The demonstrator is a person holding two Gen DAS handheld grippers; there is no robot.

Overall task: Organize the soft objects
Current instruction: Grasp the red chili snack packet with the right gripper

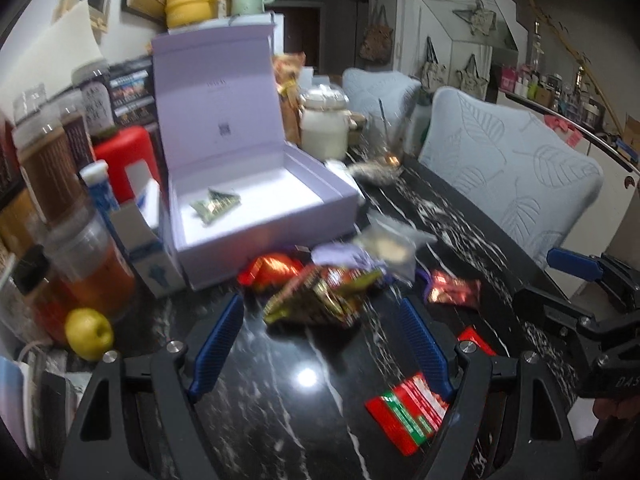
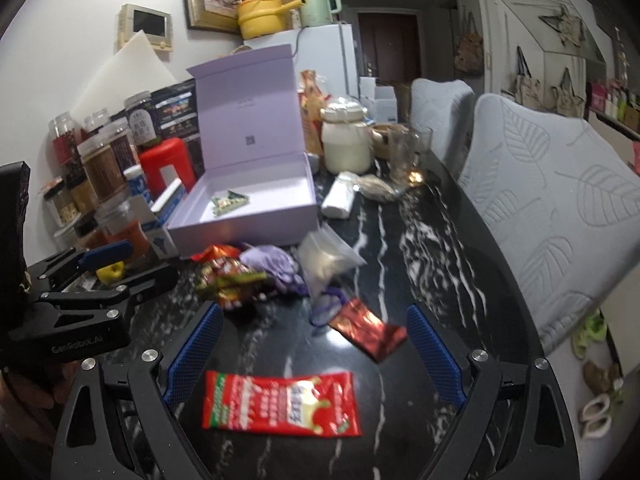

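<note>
- Left gripper (image 1: pixel 320 344) above black marble table (image 1: pixel 280 420), jaws apart, nothing between the pads; heap of crinkly snack packets (image 1: pixel 320 296) just beyond the fingertips.
- Right gripper (image 2: pixel 316 360) likewise spread wide and empty, red sachet (image 2: pixel 280 398) flat on the table between its blue fingers (image 2: pixel 192 356), dark red wrapper (image 2: pixel 368 330) a little further out.
- Behind the heap, purple cloth (image 2: pixel 276 270) and clear bag (image 2: pixel 326 260).
- Beyond, lilac box (image 1: pixel 256 216) with lid up, one green packet (image 1: pixel 216 204) inside.
- Left of the box, jars (image 1: pixel 52 168) and yellow apple (image 1: pixel 89 333).
</note>
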